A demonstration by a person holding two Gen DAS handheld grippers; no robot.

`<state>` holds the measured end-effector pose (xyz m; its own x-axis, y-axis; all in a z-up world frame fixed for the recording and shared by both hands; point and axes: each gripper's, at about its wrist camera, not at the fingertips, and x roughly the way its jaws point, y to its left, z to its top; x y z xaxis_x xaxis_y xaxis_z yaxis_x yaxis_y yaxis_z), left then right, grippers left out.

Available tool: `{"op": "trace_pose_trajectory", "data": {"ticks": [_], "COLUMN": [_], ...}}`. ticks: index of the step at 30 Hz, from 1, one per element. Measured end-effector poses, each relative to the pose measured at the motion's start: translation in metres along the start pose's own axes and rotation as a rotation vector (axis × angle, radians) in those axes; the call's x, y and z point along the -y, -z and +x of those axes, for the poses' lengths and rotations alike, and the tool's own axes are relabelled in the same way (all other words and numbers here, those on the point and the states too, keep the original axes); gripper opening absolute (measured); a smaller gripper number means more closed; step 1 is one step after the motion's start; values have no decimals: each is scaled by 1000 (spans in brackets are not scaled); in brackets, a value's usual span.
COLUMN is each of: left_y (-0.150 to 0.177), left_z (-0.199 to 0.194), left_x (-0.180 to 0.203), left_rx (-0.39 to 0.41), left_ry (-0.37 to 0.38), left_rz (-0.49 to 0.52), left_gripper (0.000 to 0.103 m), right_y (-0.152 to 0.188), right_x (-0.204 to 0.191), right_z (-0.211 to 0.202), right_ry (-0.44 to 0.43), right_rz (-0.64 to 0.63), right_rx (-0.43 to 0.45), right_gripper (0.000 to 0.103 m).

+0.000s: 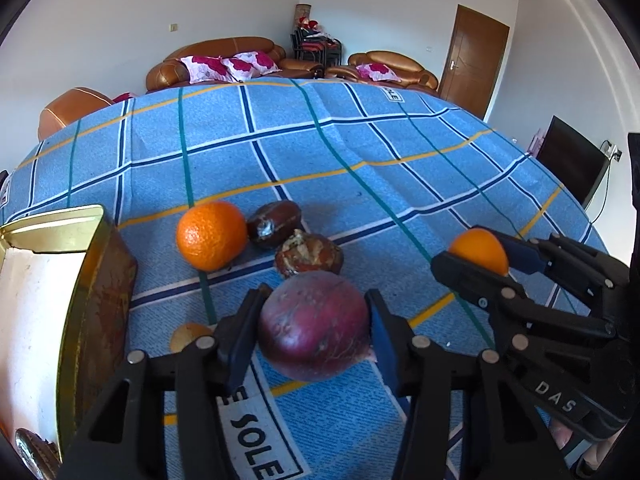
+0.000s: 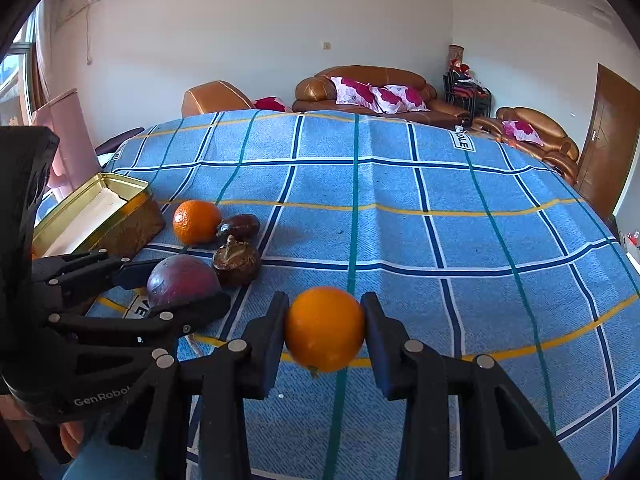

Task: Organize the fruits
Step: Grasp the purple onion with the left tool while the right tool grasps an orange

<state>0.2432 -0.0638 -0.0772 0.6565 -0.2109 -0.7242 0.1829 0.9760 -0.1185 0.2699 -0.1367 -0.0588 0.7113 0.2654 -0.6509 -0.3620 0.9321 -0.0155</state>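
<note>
My left gripper point(image 1: 314, 328) is shut on a dark purple round fruit point(image 1: 314, 326), held just above the blue checked tablecloth; it also shows in the right wrist view point(image 2: 182, 280). My right gripper point(image 2: 325, 330) is shut on an orange point(image 2: 325, 328), seen at the right of the left wrist view point(image 1: 478, 250). A second orange point(image 1: 211, 235) and two dark brown fruits point(image 1: 274, 222) point(image 1: 309, 255) lie on the cloth beyond the left gripper. An open gold tin point(image 1: 86, 300) stands at the left. A small yellowish fruit point(image 1: 188, 334) lies partly hidden behind the left finger.
The blue checked cloth point(image 2: 420, 240) covers the whole table and stretches bare to the far and right edges. Brown leather sofas with pink cushions point(image 2: 368, 92) stand behind the table. A wooden door point(image 1: 476, 60) is at the back right.
</note>
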Motion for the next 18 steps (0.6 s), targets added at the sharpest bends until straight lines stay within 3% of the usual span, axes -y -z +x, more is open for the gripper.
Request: {"op": "trace_pose_trajectory", "data": {"ticks": [18], "left_y": [2], "left_z": [-23], "left_x": [1], "left_rx": [116], "left_ry": [-33], "left_rz": [15], "left_gripper": [53], "right_y": [1], "right_x": [-6], "right_z": [-15], "right_ry": [-17], "right_rz": [-34], "right_rx": [75], "right_gripper": [39]}}
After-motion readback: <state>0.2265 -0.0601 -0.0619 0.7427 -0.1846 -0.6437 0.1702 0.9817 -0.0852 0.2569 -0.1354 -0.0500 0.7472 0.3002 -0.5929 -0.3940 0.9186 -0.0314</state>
